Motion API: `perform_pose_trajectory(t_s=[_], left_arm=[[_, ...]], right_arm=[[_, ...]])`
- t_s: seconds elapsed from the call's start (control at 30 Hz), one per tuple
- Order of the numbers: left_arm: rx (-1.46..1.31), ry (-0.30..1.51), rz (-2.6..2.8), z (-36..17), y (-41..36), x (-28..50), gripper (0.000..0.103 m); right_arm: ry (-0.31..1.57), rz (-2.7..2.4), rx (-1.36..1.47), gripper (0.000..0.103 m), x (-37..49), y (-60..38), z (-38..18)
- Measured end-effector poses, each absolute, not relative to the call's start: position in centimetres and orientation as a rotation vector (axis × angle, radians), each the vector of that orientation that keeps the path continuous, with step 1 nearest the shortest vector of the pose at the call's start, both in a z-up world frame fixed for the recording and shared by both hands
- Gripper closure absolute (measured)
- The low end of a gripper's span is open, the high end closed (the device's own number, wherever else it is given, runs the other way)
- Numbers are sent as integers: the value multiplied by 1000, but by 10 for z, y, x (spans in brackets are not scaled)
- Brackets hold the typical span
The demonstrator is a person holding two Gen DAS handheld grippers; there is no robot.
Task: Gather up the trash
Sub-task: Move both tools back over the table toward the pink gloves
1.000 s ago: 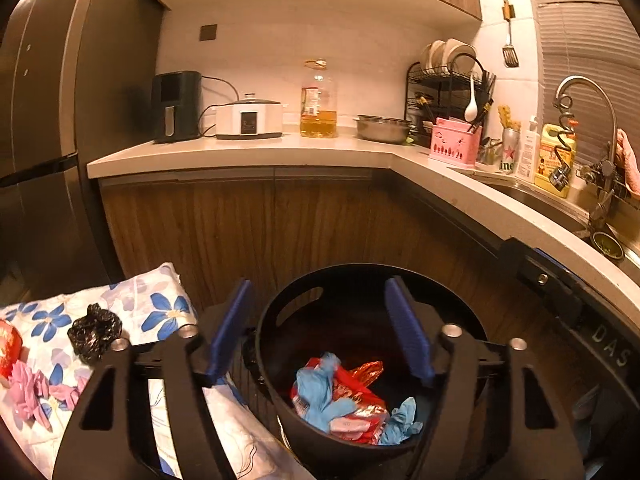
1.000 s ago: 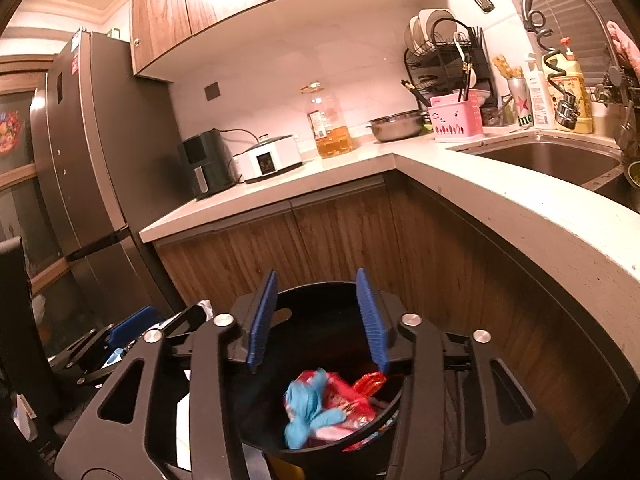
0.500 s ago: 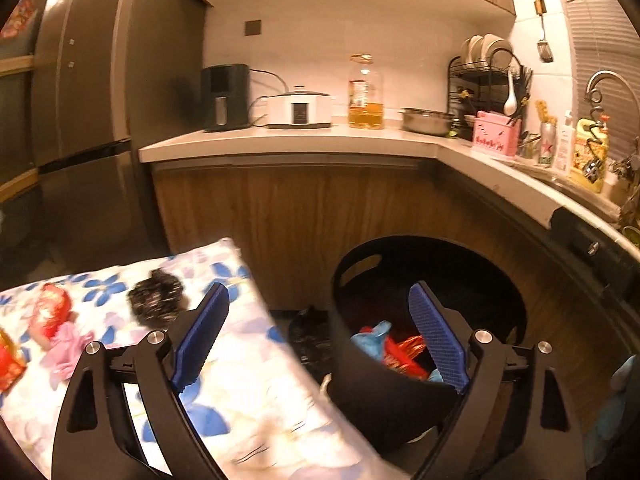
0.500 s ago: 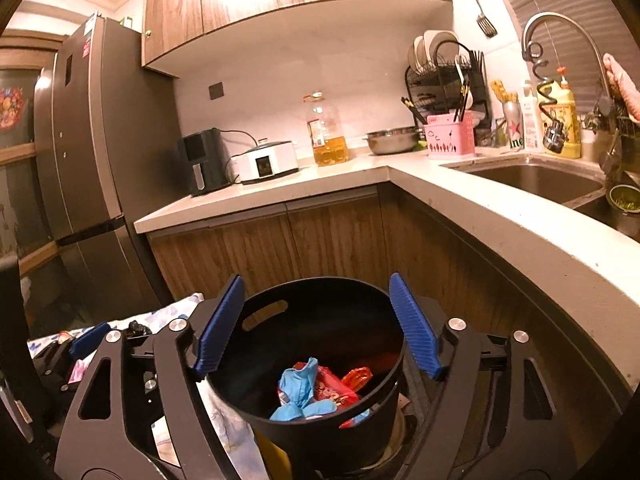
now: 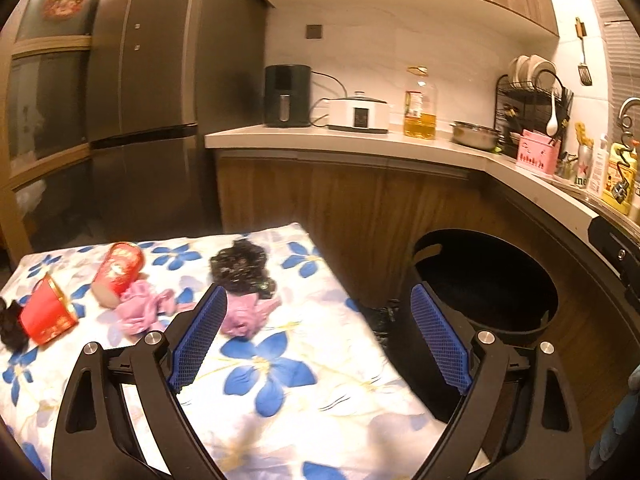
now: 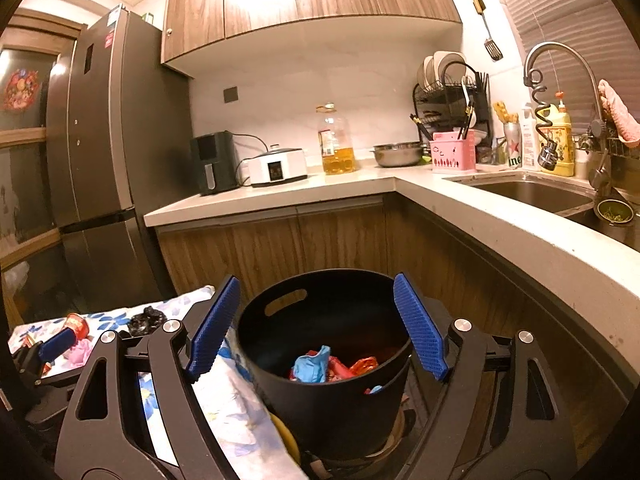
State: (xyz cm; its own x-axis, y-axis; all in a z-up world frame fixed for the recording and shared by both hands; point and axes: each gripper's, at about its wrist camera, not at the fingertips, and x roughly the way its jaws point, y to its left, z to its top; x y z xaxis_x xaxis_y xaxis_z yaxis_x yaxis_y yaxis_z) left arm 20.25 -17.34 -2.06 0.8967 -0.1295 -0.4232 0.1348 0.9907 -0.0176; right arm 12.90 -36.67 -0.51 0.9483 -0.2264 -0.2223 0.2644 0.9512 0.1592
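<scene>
A black bin (image 6: 332, 360) stands on the floor by the cabinets and holds blue and red trash (image 6: 320, 366); it also shows in the left wrist view (image 5: 492, 280). My right gripper (image 6: 316, 330) is open and empty above the bin. My left gripper (image 5: 320, 332) is open and empty over the floral cloth (image 5: 280, 380). On the cloth lie a black crumpled bag (image 5: 240, 268), pink wads (image 5: 244, 316) (image 5: 140, 310), a red can (image 5: 118, 272), a red cup (image 5: 46, 314) and a dark scrap (image 5: 10, 324) at the left edge.
A wooden cabinet front (image 5: 360, 208) and an L-shaped counter (image 6: 520, 232) wall in the bin. A grey fridge (image 5: 140, 120) stands to the left. The counter carries an air fryer (image 5: 287, 96), a cooker, an oil bottle, a dish rack and a sink (image 6: 532, 192).
My left gripper has swung left from over the bin to over the cloth. My right gripper has opened wide and drawn back a little above the bin.
</scene>
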Motion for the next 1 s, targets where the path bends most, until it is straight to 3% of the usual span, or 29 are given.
perform_pose_trajectory(t_s=[0.53,1.0], left_arm=[[-7,417,-32,-22,-106,173,14],[-57,439,67,-46,-45,192,14]], right_arm=[[199,-172,178,25,117,-297,-9],[276,-71,140,25,157,-238,-35]])
